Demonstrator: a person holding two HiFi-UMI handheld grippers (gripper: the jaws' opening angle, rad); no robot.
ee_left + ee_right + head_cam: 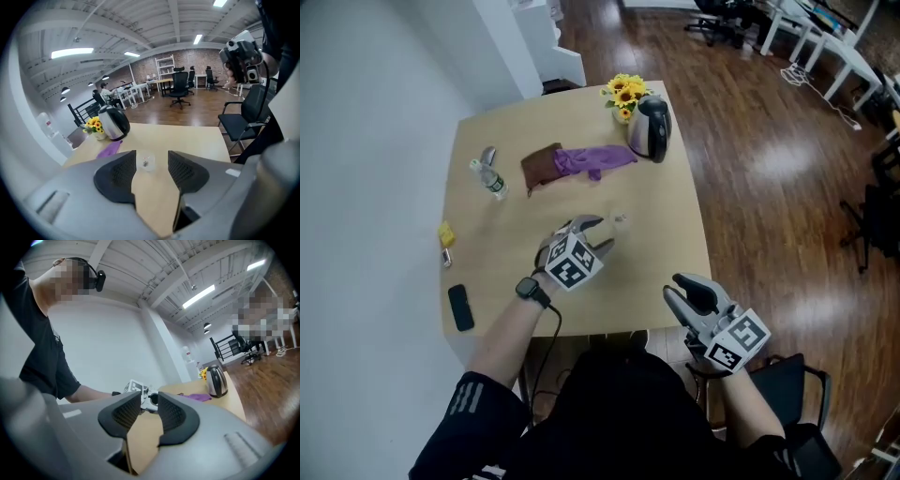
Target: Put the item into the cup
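A: Requesting claw status, left side first.

B: Recording left claw (598,232) standing apart, clamping nothing, held low over the tabletop (675,216).

A: Requesting right side.

B: Recording right claw (675,286) likewise parted and empty, hanging beyond the near tabletop edge, pointing across toward the left claw.

A: Locating the cup?

B: Placing cup (619,219) on bare tabletop near the middle, at roughly six o'clock from the kettle (650,128) and the purple cloth (595,159), well apart from both. Lying dead ahead at twelve o'clock along the left claw's own line, framed between the pads yet beyond the tips, not touching. Lying at about eleven o'clock from the right claw, well apart. Rating the left claw clearly nearer.

A: Describing the cup?

B: Noting a small, clear, squat vessel, standing upright, mouth up, long axis vertical.

A: Locating the item?

B: Spotting a tiny dark speck, taken as the item (145,163), apparently sitting inside the cup near the bottom. Finding it too small for telling shape or long axis.

A: Judging progress?

B: Judging the placing likely done, pending a closer look. Advising, for any further reach, going straight along that twelve o'clock line, minding not tipping so light a cup.
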